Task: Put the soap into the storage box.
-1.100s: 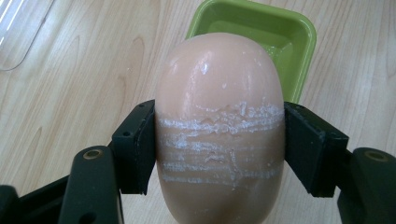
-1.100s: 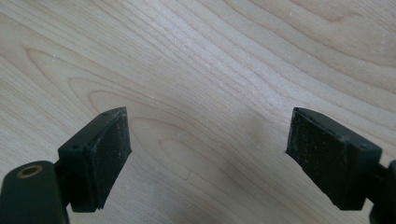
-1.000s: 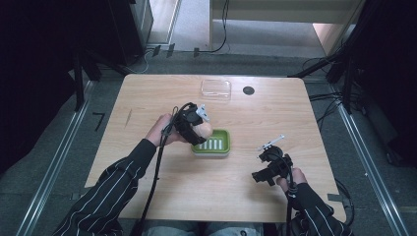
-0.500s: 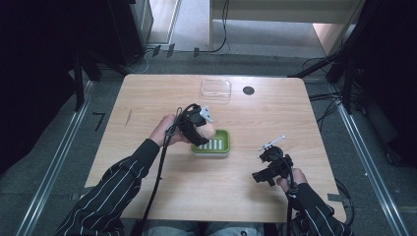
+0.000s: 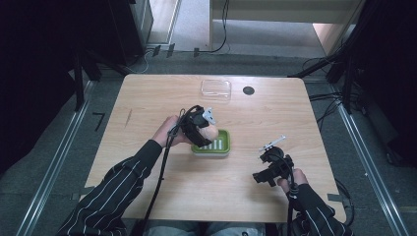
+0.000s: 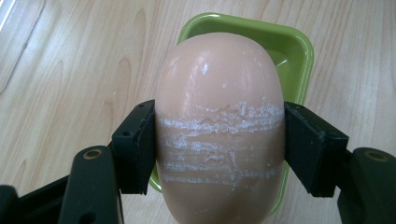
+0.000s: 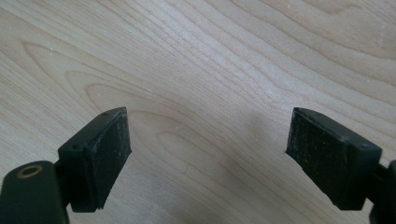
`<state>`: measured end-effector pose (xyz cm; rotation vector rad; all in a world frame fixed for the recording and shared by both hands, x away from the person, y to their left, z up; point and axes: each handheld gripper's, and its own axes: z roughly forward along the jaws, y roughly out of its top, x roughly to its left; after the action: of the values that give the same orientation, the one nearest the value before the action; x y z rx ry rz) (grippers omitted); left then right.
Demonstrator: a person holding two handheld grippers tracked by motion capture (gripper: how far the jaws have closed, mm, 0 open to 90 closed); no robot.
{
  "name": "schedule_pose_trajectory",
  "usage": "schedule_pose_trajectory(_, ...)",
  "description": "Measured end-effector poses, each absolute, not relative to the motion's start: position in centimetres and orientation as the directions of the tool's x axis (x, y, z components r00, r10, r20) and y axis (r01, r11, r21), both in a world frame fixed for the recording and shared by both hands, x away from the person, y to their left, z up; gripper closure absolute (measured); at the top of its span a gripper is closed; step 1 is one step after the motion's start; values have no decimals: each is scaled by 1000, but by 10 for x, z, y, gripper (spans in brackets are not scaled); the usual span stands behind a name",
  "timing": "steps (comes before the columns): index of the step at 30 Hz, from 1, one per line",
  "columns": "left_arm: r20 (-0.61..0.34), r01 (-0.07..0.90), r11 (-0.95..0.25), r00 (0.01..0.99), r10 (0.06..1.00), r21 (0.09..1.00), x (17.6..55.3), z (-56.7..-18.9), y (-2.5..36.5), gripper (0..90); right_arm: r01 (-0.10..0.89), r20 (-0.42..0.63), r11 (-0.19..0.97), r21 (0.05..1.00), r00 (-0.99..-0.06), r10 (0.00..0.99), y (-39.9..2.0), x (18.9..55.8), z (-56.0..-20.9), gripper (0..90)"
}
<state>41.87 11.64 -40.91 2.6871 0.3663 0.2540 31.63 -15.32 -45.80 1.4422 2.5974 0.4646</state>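
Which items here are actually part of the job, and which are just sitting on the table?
In the job:
- bar of soap, clamped in the left gripper
- green soap dish, right under the soap

Lying about:
- clear plastic lid at the far edge
- black disc beside it
- right gripper, open over bare table

You have nothing to read here: no words, labels, brand names or numbers stand on the wooden table (image 5: 147,103) or on anything around it. The peach-coloured bar (image 6: 219,126) above the green dish (image 6: 289,46) carries only whitish scuff streaks, no stamped lettering you can make out.
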Motion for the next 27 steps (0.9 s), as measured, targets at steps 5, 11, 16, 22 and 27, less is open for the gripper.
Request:
schedule_pose_trajectory(5,126,212,-883,949,288,418,420,-412,115,337,805,36,491,334,-531,847,-154,316,-459,141)
schedule_pose_trajectory(11,128,205,-879,950,284,430,419,-412,111,337,806,30,493,328,-530,847,-156,315,-458,141)
schedule_pose_trajectory(16,125,197,-877,953,276,439,419,-415,110,337,811,31,484,328,-522,853,-157,314,-458,141)
schedule_pose_trajectory(22,128,195,-882,953,274,430,418,-422,107,336,812,34,483,327,-521,853,-155,314,-459,141)
schedule_pose_trajectory(27,125,195,-880,954,272,432,419,-426,107,336,812,32,484,327,-521,853,-156,314,-459,141)
